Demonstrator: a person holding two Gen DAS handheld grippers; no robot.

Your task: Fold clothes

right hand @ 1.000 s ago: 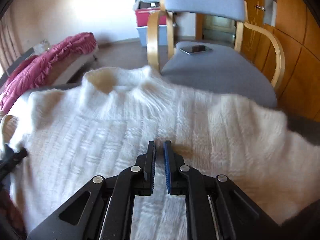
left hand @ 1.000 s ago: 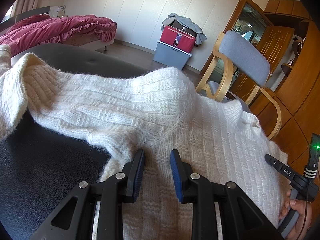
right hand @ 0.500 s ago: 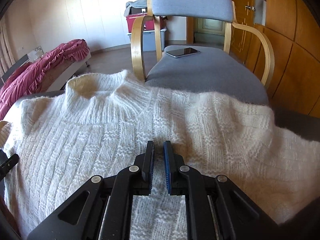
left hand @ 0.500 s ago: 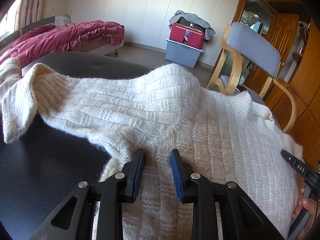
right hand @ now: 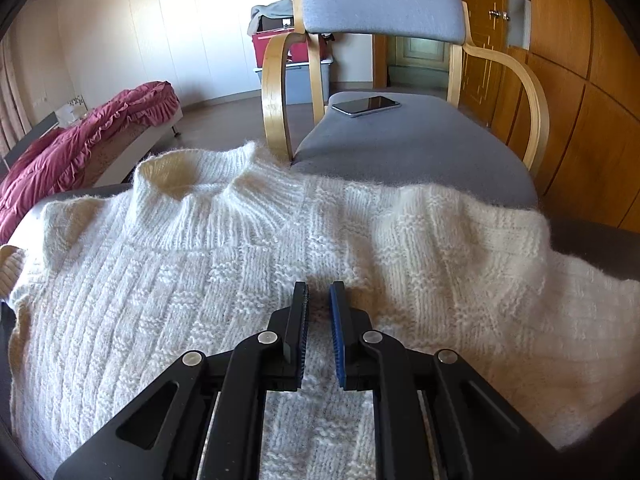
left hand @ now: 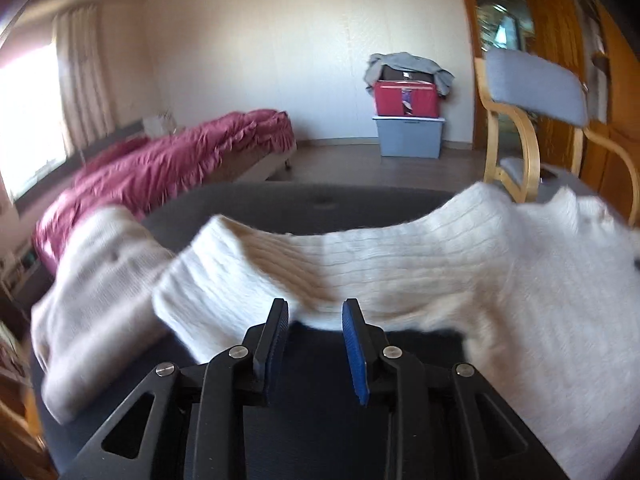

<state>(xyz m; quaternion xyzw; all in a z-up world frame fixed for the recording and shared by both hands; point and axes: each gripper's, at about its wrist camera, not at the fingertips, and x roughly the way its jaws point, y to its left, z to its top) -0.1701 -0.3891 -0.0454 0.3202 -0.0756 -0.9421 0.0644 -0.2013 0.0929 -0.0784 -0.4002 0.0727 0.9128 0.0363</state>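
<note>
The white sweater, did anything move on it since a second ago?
The left gripper swung away from the white sweater body toward its sleeve, jaws open with nothing between them; that view is blurred from the motion. The right gripper stayed low over the sweater's chest, jaws nearly closed, slightly wider than before; whether they pinch the knit is unclear. The phone stayed on the chair.

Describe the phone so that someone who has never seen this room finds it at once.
Find the wooden-armed armchair with grey cushions, just beyond the white knitted sweater. The phone lies flat on the seat, near its back edge below the backrest. It is a thin, dark, glossy slab, the only hard, shiny thing on the cushion.
</note>
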